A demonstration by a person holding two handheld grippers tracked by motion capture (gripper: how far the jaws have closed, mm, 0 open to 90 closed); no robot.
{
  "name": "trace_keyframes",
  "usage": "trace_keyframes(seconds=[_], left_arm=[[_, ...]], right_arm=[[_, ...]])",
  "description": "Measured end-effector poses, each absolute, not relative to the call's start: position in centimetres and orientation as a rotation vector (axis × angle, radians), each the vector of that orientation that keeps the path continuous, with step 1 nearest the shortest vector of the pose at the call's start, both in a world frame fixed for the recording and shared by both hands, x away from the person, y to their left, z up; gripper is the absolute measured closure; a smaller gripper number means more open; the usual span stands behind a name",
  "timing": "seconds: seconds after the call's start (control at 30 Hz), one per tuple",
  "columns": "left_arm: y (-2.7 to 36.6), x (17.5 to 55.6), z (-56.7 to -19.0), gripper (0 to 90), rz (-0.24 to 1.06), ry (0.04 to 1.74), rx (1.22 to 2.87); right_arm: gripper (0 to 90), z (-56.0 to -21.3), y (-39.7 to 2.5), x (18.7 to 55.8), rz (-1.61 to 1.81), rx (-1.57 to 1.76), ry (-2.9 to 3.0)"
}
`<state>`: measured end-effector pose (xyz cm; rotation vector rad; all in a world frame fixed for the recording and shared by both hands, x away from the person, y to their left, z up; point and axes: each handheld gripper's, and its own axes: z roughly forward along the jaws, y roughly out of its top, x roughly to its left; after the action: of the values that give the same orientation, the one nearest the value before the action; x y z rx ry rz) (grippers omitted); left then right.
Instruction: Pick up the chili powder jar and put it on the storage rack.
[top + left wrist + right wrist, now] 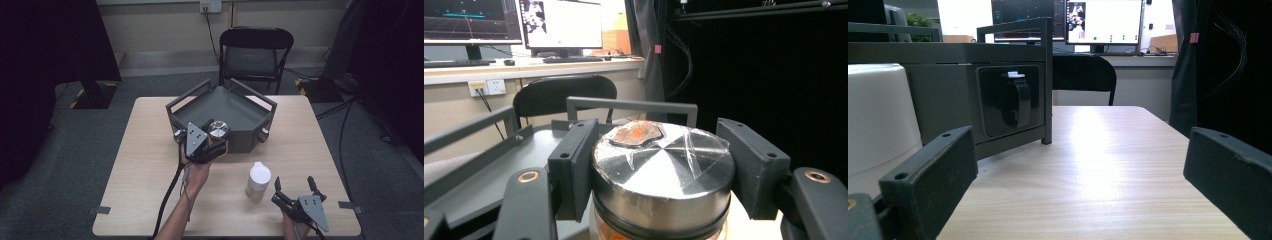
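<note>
Two flat black pads [574,165] clamp round, shiny metal-lidded jar [661,165].

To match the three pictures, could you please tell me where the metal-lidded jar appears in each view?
High view: the jar is at centre, in the left gripper, at the grey tray's near edge.
Left gripper view: the jar sits at bottom centre, between the fingers.
Right gripper view: not in it; the white thing at far left is another, white-lidded jar.
Shared landmark: the grey tray.
</note>
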<state>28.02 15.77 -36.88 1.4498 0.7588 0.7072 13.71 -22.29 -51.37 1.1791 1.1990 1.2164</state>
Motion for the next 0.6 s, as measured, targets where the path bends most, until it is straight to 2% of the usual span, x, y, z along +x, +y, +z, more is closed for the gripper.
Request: trace_keyframes(seconds=[0.3,0.6], left_arm=[[16.4,29.5,-34.5,35.5,0.697,0.789,1.413],[15.9,31.8,-33.4,35.5,0.759,0.863,1.419]], right_arm=[[0.0,-51.4,-22.3,13.7,1.217,1.178,1.200],[0.0,-51.4,-22.4,13.7,1.221,1.175,1.204]])
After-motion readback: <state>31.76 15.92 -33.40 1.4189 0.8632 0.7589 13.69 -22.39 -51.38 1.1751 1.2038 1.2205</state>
